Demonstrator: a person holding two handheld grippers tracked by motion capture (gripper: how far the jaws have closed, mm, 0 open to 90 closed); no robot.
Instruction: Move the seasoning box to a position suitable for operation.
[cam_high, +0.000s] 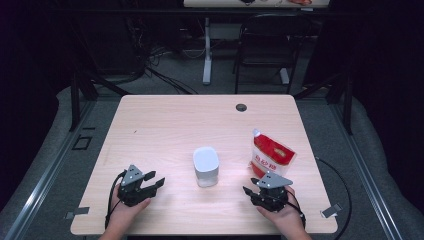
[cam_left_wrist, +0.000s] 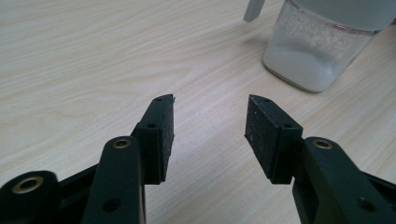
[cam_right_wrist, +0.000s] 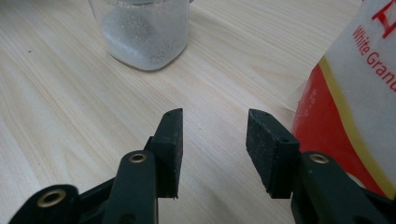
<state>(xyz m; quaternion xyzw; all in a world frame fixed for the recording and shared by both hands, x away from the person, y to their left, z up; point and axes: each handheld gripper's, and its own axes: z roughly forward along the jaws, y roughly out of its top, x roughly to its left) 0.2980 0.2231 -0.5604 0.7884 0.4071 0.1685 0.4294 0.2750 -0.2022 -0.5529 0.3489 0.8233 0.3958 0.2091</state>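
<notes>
The clear sugar jar (cam_high: 206, 166) with its white lid stands upright mid-counter (cam_high: 165, 125), between the two claws and apart from both. The red-and-white bag of white granulated sugar (cam_high: 270, 156) stands to its right, just ahead of the right claw (cam_high: 255, 187), whose jaws are spread and empty. The left claw (cam_high: 155, 181) rests on the counter, jaws likewise spread with nothing between them.

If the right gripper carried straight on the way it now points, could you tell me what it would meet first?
Probably bare table: the right gripper, open and empty, aims between the clear jar and the red-and-white sugar bag. The bag sits close beside its line, so a slight drift could brush it.
</notes>
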